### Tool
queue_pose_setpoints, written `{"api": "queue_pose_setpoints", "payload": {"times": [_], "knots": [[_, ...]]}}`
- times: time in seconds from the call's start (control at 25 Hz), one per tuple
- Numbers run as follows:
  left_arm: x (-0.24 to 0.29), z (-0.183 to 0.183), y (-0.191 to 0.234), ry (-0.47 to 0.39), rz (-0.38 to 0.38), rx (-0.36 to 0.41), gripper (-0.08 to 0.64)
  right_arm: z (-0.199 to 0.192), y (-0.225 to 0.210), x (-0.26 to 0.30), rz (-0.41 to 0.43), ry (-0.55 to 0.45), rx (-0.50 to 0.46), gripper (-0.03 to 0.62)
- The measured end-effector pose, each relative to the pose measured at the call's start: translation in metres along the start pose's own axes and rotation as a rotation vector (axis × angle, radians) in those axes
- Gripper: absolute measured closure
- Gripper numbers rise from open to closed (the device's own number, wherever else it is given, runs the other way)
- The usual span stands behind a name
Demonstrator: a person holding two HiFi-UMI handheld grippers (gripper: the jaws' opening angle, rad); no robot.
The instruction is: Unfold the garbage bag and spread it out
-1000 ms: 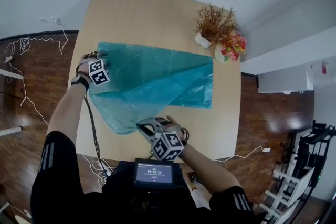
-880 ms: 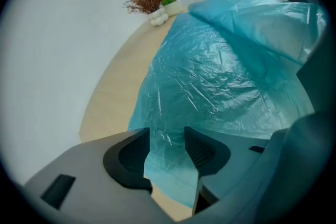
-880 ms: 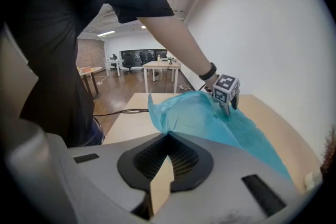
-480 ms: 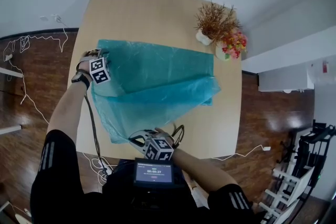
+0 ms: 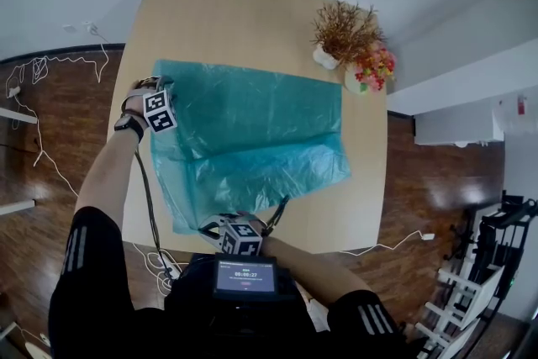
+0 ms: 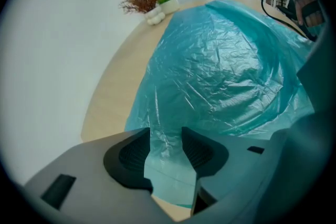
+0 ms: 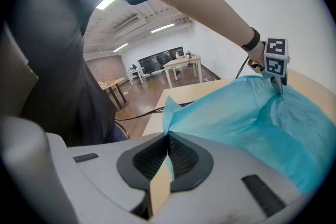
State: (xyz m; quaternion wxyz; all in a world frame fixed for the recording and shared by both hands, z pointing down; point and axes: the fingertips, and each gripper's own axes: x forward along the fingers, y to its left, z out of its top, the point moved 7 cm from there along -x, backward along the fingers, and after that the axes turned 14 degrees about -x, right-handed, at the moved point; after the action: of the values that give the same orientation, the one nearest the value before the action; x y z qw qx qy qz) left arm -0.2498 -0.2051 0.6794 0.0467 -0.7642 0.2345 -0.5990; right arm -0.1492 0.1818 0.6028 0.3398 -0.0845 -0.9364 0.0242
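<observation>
A teal translucent garbage bag (image 5: 252, 139) lies spread over the wooden table (image 5: 210, 13), wrinkled and with a fold line across its middle. My left gripper (image 5: 158, 92) stands at the bag's left edge, pointing steeply down. Its jaws have just been closing. In the left gripper view the film (image 6: 220, 60) runs between them, and the left gripper (image 6: 165, 139) still shows a gap, so it is open. My right gripper (image 5: 206, 224) is at the near table edge. It is shut on the bag's near corner (image 7: 247, 118), and the film comes out of the closed right gripper (image 7: 168, 147).
A vase of dried brown branches (image 5: 345, 38) and a pot of pink flowers (image 5: 374, 70) stand at the table's far right edge, just beyond the bag. A small screen (image 5: 245, 275) hangs on the person's chest. Cables (image 5: 34, 71) lie on the wooden floor at the left.
My right gripper has moved toward the person and leftward, drawing the bag's near corner to the table's near edge. The bag now lies flatter and wider. The left gripper stayed in place.
</observation>
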Motion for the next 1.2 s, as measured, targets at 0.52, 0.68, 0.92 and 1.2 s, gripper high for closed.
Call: {"api": "queue_pose_setpoints", "payload": {"times": [0.52,0.68,0.92,1.2], "knots": [[-0.101,0.053,-0.054,-0.238,0.033,-0.013,0.345,0.000,-0.013,-0.003,-0.059,-0.010,0.025,0.560],[-0.072,0.026,-0.101,-0.129,-0.071,-0.007,0.345,0.005,-0.022,-0.010,-0.080,-0.033,0.046,0.534],[-0.058,0.006,-0.114,-0.104,-0.100,-0.062,0.360,0.010,-0.028,-0.043,-0.130,-0.090,0.083,0.500],[-0.058,0.007,-0.115,-0.100,-0.093,-0.045,0.362,-0.040,-0.031,-0.159,-0.494,-0.074,0.202,0.477]]}}
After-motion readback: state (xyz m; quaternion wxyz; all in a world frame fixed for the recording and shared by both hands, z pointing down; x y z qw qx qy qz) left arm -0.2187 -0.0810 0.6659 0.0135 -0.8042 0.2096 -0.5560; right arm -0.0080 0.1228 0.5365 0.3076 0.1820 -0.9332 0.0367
